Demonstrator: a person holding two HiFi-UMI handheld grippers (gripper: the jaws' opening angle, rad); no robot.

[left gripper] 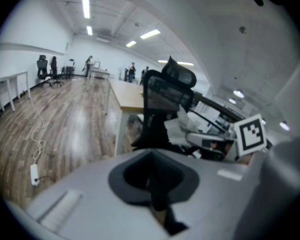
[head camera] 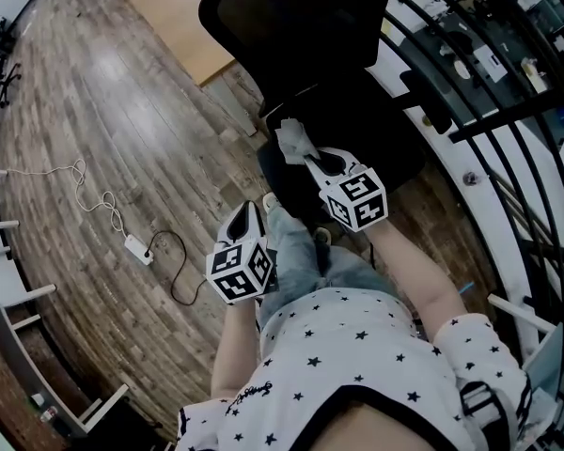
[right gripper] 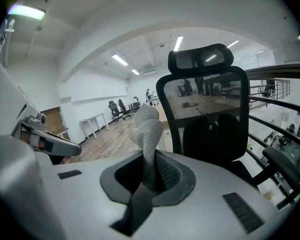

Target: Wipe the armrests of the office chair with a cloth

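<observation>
Step in hand: approach. My right gripper (head camera: 305,161) pinches the grey cloth (right gripper: 146,134) in front of the office chair (right gripper: 210,109), touching no armrest. My left gripper (head camera: 251,216) has its jaws together, empty. In my judgement 0 wiping is done; next, lay the cloth on the armrest (right gripper: 282,166).

A grey, waffle-textured cloth (right gripper: 147,126) is pinched at its lower end between the closed jaws of the right hand-held gripper (right gripper: 149,176). It stands up from them in a crumpled twist. Just beyond it a black office chair (right gripper: 206,109) with a mesh back and headrest stands upright, its seat side nearest. One black armrest (right gripper: 284,165) juts out at the right.
</observation>
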